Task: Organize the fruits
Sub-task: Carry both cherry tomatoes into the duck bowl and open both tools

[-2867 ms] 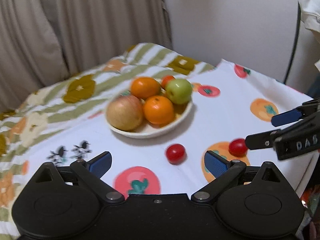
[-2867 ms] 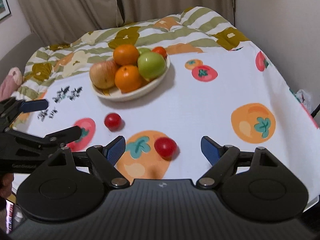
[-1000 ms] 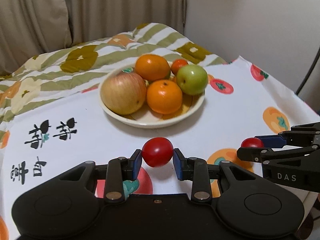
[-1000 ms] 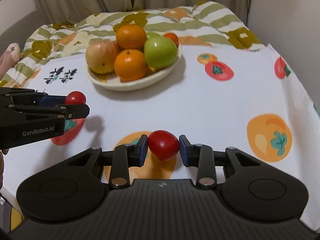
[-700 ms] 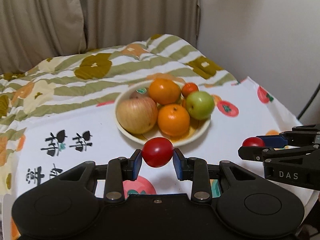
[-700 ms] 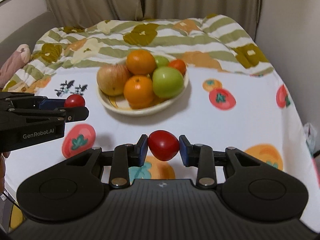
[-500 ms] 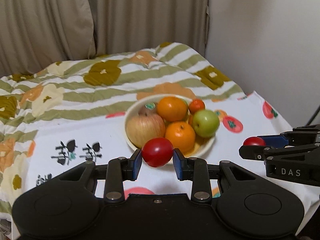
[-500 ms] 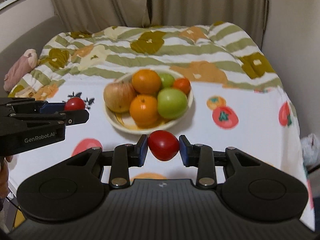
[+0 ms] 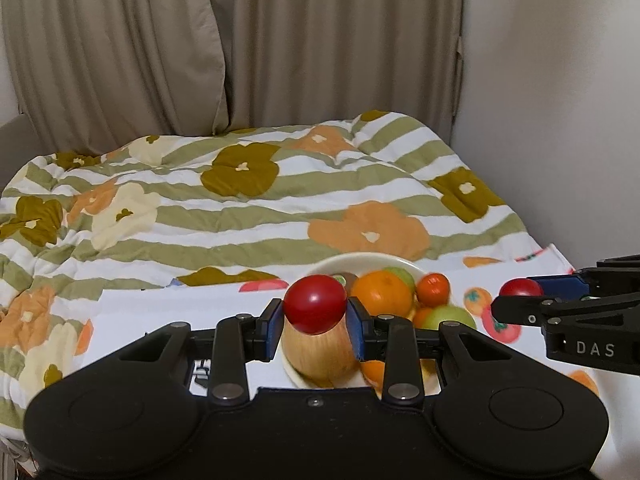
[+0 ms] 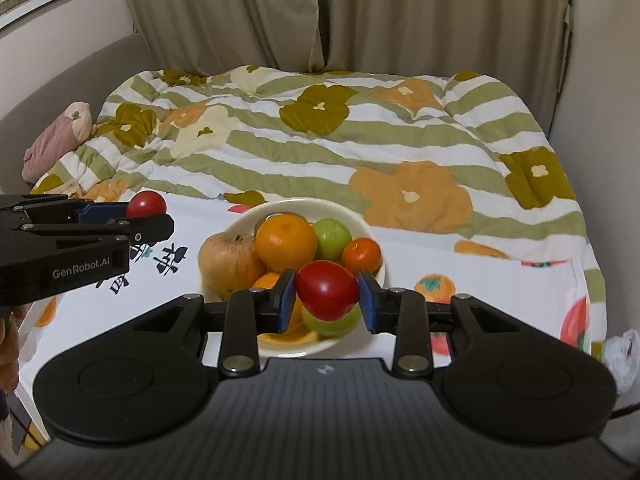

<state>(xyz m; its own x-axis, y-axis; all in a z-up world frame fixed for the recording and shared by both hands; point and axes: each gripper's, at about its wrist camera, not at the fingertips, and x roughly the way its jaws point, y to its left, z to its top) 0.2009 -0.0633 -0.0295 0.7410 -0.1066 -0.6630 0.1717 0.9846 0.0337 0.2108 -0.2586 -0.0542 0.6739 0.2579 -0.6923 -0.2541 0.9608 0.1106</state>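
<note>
My left gripper (image 9: pixel 315 314) is shut on a red tomato (image 9: pixel 315 303) and holds it in the air in front of the cream fruit bowl (image 9: pixel 362 261). My right gripper (image 10: pixel 327 294) is shut on a second red tomato (image 10: pixel 326 289) above the near side of the same bowl (image 10: pixel 256 216). The bowl holds a pale apple (image 10: pixel 228 260), oranges (image 10: pixel 286 242), green apples (image 10: pixel 332 236) and a small orange-red fruit (image 10: pixel 362 256). Each gripper shows in the other's view: the right one (image 9: pixel 520 292) at the right edge, the left one (image 10: pixel 146 206) at the left.
The bowl sits on a white cloth printed with fruits (image 10: pixel 480 276). Behind it lies a green-striped flowered quilt (image 10: pixel 320 140). Beige curtains (image 9: pixel 280 48) and a white wall (image 9: pixel 560 80) stand behind. A pink soft toy (image 10: pixel 56 136) lies at the far left.
Both grippers closed on tomatoes that lay on the cloth, lifted them, and have moved up and toward the bowl, which now lies right under them.
</note>
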